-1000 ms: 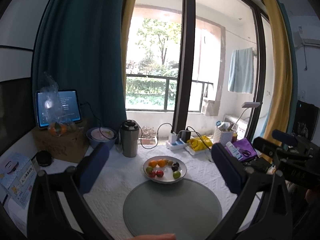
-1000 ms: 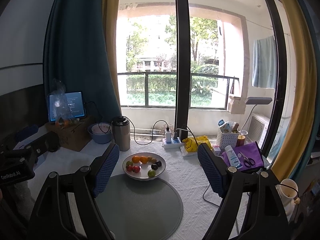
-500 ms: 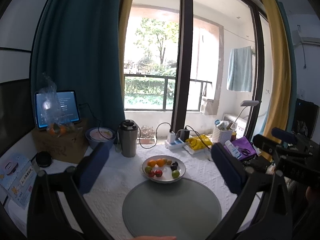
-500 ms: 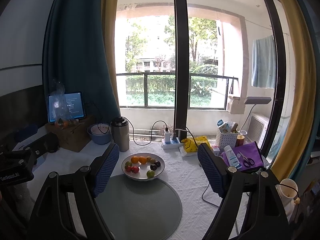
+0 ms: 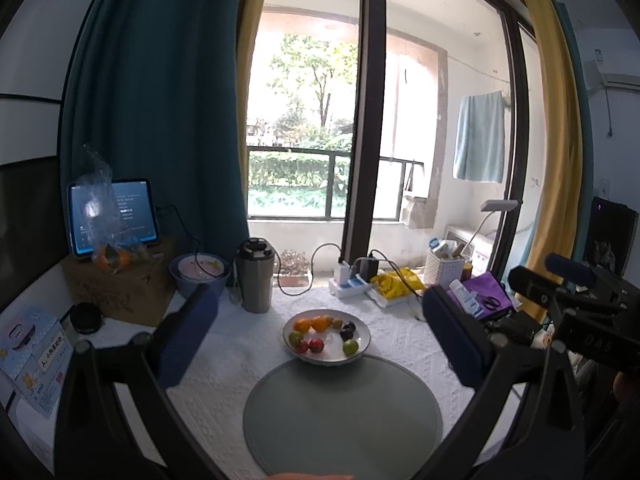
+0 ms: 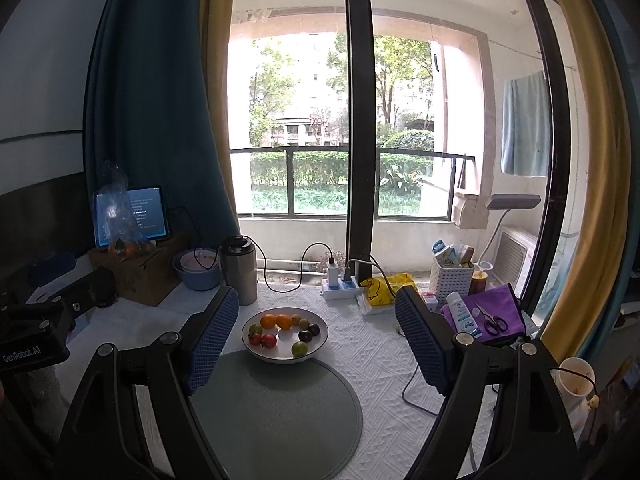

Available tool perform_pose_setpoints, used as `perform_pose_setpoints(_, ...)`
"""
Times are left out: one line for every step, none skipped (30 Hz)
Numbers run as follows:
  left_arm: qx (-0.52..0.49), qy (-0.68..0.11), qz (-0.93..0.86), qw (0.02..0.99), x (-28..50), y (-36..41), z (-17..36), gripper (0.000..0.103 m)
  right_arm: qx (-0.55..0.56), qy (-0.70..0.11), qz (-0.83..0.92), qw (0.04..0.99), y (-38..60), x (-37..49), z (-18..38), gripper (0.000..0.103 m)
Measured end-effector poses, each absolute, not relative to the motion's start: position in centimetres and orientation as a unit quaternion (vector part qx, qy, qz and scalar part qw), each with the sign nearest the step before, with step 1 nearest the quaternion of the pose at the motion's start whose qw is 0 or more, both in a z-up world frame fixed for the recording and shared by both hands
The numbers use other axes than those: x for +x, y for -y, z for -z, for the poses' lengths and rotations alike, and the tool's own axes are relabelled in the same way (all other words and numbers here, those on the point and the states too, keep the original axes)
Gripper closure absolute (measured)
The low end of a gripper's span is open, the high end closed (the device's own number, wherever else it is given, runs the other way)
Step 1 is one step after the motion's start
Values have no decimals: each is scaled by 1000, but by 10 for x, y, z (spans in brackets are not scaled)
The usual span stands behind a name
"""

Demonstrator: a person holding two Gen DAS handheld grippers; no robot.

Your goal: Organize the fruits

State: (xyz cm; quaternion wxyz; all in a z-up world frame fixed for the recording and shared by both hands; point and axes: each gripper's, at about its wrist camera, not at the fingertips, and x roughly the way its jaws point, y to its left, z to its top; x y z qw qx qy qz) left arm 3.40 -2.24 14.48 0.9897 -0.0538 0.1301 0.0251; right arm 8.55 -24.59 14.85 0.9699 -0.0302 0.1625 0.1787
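Centrally on white tablecloth [image 6: 360, 344]: one round grey mat [image 6: 276, 412], one white bowl [image 6: 316, 342] touching its far edge, roughly nine small round fruits [image 6: 285, 332] inside, no clear long axis. Left gripper [image 5: 320, 344], right gripper [image 6: 316, 340]: jaws wide, empty.

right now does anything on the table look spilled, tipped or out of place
Nothing stands out. The fruits all sit inside the white bowl, which is upright beside the round grey mat; the steel flask stands upright too.
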Motion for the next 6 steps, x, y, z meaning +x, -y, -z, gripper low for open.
perform_pose_setpoints(-54,-131,-24,990,35,23,-145,0,-30,-162,-179,970,246,85,-148,20)
perform_pose_setpoints(-53,-131,-24,990,35,23,-145,0,-30,-162,-179,970,246,85,-149,20)
perform_pose_setpoints(-52,-130,-24,990,35,24,-145,0,-30,-161,-179,970,246,86,-148,20)
perform_pose_setpoints(-52,-130,-23,990,35,24,-145,0,-30,-161,-179,970,245,86,-148,20)
perform_pose_setpoints(-51,-131,-22,990,36,25,-144,0,-31,-161,-179,970,245,86,-147,20)
perform_pose_setpoints(-50,-134,-19,990,38,25,-143,0,-33,-161,-178,970,245,87,-146,20)
